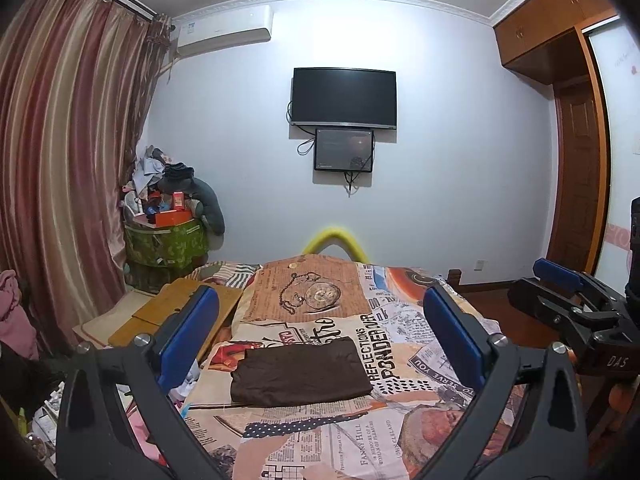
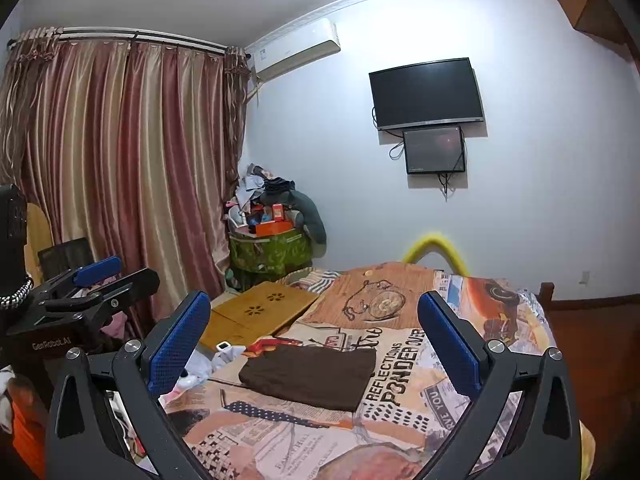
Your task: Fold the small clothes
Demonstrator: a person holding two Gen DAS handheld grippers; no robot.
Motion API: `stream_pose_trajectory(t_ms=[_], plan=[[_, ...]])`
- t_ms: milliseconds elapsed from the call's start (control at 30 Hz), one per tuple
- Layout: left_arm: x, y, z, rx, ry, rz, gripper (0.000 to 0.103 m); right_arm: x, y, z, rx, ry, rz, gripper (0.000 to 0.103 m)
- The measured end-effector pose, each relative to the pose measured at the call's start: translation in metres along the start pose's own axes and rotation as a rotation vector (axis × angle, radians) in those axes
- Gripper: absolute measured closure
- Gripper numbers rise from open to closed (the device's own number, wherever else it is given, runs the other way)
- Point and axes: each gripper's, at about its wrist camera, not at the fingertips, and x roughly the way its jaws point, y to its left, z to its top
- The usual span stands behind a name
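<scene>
The left gripper (image 1: 320,336) hangs above the bed with its blue-padded jaws spread wide and nothing between them. The right gripper (image 2: 314,340) is held level beside it, jaws likewise wide apart and empty; each shows at the edge of the other's camera view. Below and ahead of both lies the brown garment (image 1: 301,374), folded into a flat rectangle, resting on the bedspread (image 1: 360,432) near the bed's left edge and touched by neither gripper. The bedspread is printed with newspaper text and a pocket-watch picture. To the left of the garment, a wooden lap tray (image 2: 260,312) with flower-shaped cut-outs lies flat across the bed's edge, with nothing resting on it. In the far corner, against the striped curtain (image 2: 120,168), stands a green patterned storage bin (image 2: 272,254), filled past its rim: an orange box (image 2: 274,227) sits on top with small cartons, loose clothes are heaped above, and a grey stuffed toy (image 2: 312,216) drapes over its right side. On the wall hang a dark television (image 1: 344,96), a smaller screen (image 1: 344,150) beneath it, and an air conditioner (image 1: 224,32).
</scene>
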Motion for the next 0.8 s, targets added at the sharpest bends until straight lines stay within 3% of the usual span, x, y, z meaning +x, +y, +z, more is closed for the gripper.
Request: stream_pose_trajectory(t_ms=[800], plan=[[0.0028, 0.0030, -0.0004, -0.043, 0.011, -0.027, 0.000, 0.0000, 0.0012, 0.0015, 0.002, 0.002, -0.002, 0.000]])
